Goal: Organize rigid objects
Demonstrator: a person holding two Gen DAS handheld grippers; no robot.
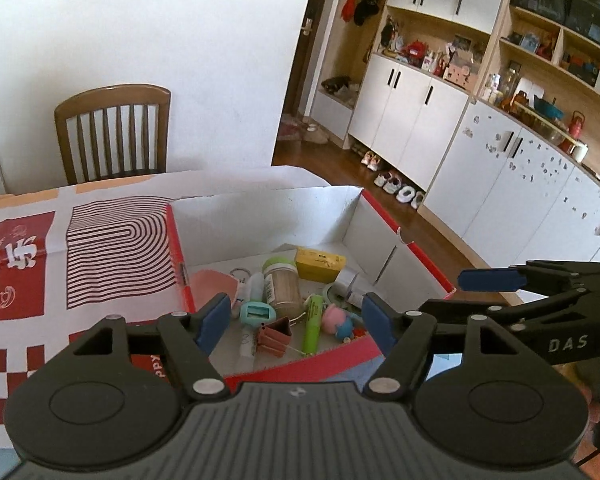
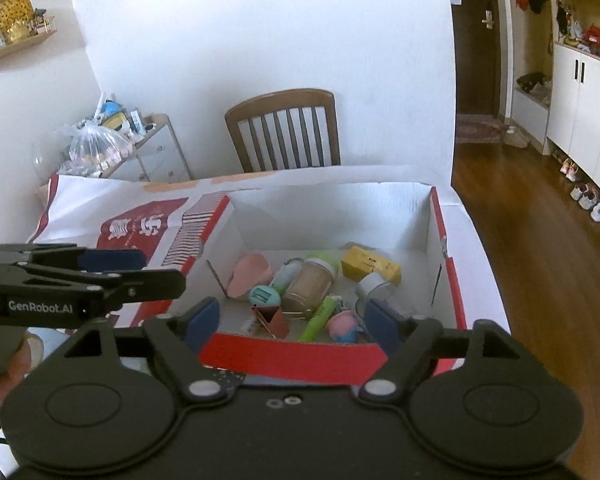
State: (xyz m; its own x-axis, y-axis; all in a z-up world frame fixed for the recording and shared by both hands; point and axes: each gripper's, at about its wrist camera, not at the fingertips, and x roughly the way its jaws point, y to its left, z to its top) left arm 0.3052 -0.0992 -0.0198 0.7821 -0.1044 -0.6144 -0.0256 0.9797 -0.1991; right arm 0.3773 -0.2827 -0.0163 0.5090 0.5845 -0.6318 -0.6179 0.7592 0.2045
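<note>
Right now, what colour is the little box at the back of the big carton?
Yellow. The little box sits behind the jar, clearest in the left wrist view.

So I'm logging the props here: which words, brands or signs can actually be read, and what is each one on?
"DAS": on the right gripper, seen from the left wrist.
"GenRobot.AI": on the left gripper, seen from the right wrist.
Large white Chinese characters on a red panel of the printed cover; the small print beneath is too blurred.
Yellow box: print too small.
</note>
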